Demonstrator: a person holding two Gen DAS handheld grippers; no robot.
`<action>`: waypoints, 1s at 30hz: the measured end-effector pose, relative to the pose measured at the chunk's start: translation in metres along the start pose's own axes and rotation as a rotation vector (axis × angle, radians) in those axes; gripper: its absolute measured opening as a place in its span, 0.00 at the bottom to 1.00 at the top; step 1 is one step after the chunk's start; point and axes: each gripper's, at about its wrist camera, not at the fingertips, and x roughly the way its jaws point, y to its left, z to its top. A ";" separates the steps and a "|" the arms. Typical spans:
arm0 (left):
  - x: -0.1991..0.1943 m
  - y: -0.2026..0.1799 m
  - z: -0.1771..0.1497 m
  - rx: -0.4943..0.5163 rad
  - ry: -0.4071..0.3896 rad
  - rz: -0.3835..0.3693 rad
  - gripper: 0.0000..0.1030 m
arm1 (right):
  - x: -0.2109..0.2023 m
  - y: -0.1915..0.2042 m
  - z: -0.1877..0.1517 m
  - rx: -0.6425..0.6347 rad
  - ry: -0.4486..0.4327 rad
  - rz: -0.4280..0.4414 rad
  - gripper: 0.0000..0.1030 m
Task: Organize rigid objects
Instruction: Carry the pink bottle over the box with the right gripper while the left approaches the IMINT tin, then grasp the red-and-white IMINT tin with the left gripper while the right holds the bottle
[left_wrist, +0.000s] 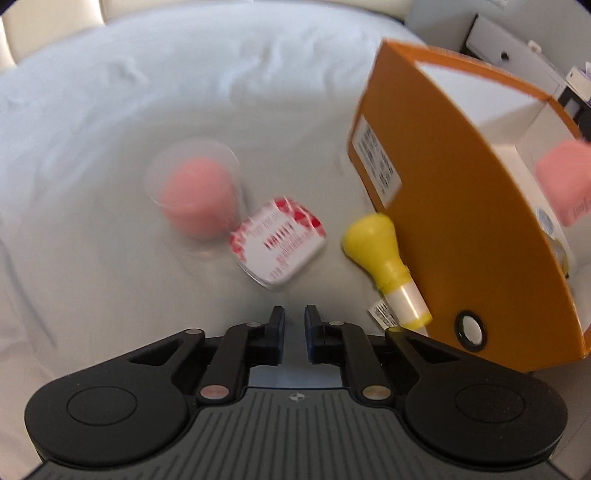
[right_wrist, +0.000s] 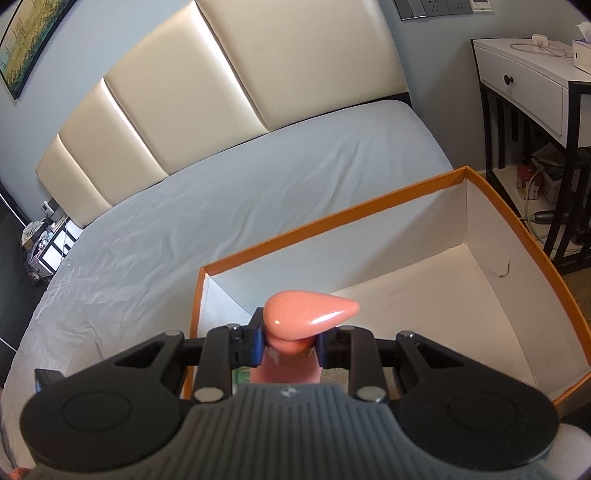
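Holding a pink bottle clamped in my right tool over the box's near rim; left tool closed, empty; labels blurred.

Orange box stands open on the bed; beside it lie a yellow-capped bottle, a red-and-white tin and a pink cup — a pink bottle gripped over the box.
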 end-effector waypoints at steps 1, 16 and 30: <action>-0.007 -0.002 -0.001 0.009 -0.045 0.024 0.28 | 0.000 -0.001 0.000 -0.001 -0.002 -0.002 0.25; 0.027 -0.024 0.031 0.528 -0.027 0.040 0.84 | -0.001 -0.012 0.006 -0.016 -0.003 -0.028 0.25; 0.037 -0.016 0.028 0.303 0.023 -0.027 0.56 | 0.009 -0.021 -0.002 0.004 0.042 -0.056 0.25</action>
